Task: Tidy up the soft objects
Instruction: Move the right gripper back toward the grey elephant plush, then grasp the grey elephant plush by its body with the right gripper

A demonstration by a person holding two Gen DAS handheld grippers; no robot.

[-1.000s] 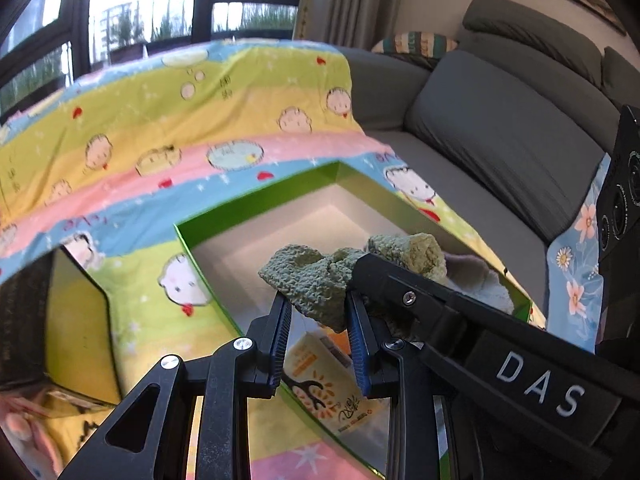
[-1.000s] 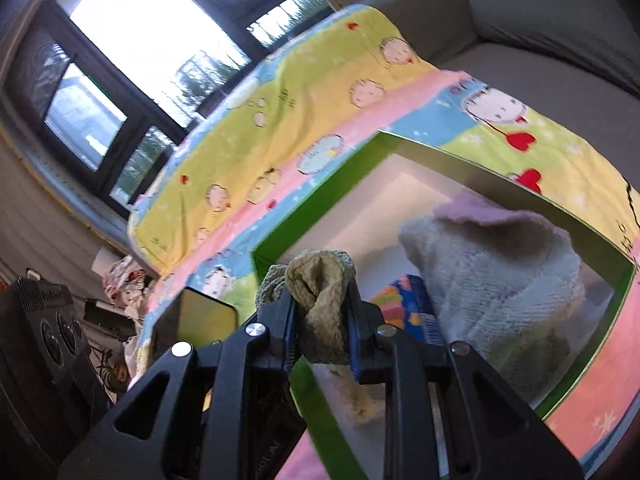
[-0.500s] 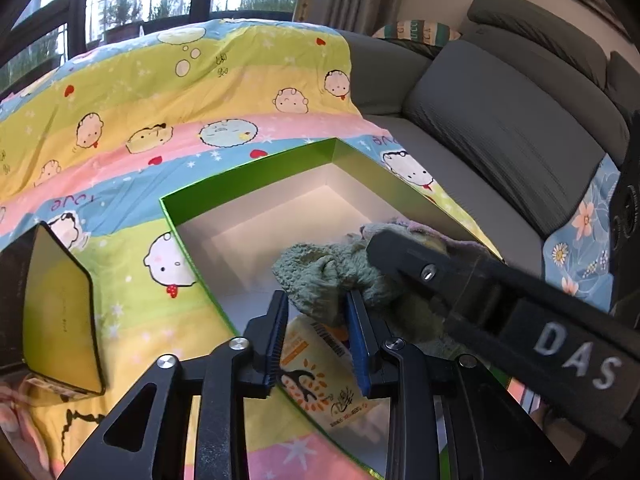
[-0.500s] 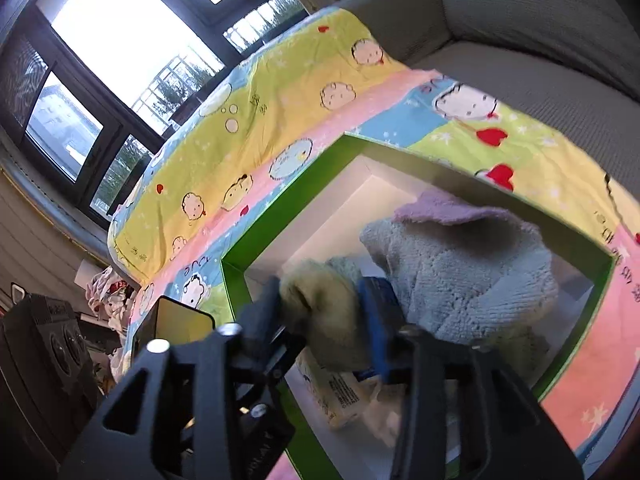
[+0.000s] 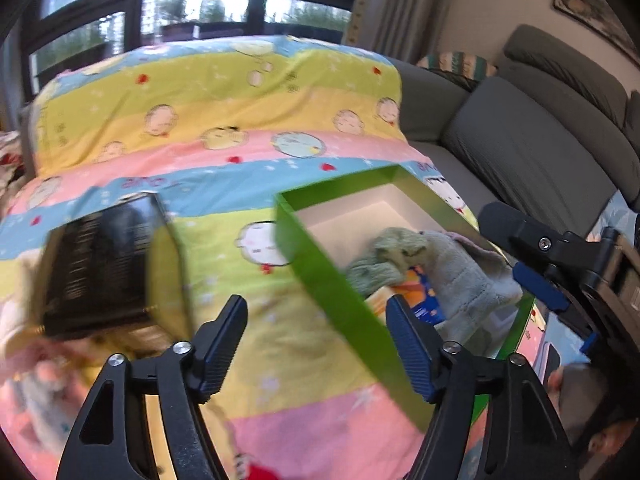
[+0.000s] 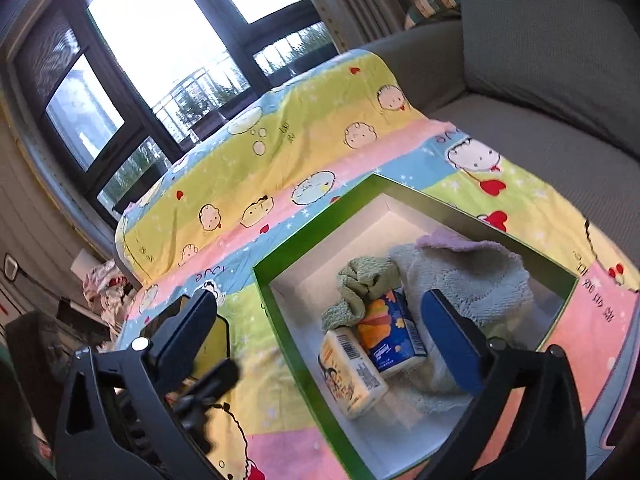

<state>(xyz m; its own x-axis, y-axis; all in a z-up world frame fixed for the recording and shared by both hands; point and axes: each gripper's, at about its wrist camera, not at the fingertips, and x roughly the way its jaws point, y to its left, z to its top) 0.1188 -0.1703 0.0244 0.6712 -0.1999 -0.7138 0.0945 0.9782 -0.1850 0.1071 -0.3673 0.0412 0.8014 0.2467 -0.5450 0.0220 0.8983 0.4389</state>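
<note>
Nearest the lens, the left tool [image 5: 316, 334] has its jaws opening, wide apart with nothing between them, above the cartoon-print cover [image 5: 224, 152] and the near wall of the green box [image 5: 332, 284]. Likewise the right tool [image 6: 320, 320] is opening, its jaws widely spread and empty, poised over the same box [image 6: 276, 308]. Inside the white-lined box, closest to the right tool, lie a yellow tissue pack [image 6: 352, 376] and, touching it, a blue tissue pack [image 6: 390, 332]. Just behind these rests the crumpled green cloth [image 6: 362, 288], partly draped over the blue pack and free of both tools; in the left wrist view the same cloth [image 5: 380, 256] sits against the grey towel [image 5: 460, 276]. That towel [image 6: 476, 280], with a lilac edge, fills the right part of the box. Left of the box stands a dark carton with a yellow side [image 5: 108, 268], blurred. Beyond lie the grey sofa [image 6: 540, 56] and, farthest, the windows [image 6: 168, 60].
</note>
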